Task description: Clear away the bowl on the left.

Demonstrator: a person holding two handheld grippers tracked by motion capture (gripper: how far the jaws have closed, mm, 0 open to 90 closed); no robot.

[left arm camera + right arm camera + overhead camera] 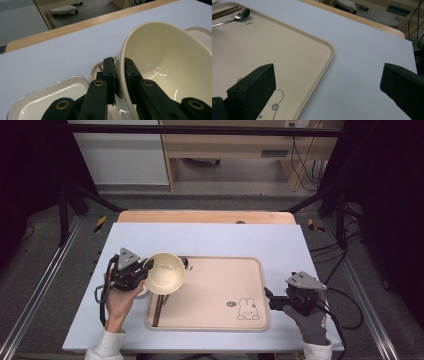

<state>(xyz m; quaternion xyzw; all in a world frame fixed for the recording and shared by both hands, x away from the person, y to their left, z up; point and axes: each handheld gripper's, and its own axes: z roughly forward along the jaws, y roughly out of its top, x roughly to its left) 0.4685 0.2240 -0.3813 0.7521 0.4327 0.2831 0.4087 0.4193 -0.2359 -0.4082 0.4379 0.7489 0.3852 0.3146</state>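
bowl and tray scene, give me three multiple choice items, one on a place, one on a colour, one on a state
1. Where is the bowl?
A. over the tray's left edge
B. on the floor
C. at the tray's right edge

2. What colour is the bowl?
A. red
B. cream
C. black

3. How does the right gripper stand?
A. shut on a spoon
B. shut on the bowl
C. open, holding nothing

Answers:
1 A, the high view shows it tilted at the left edge of the tray, held by the left gripper.
2 B, its inside shows pale cream.
3 C, its jaws stand wide apart above the tray's corner.
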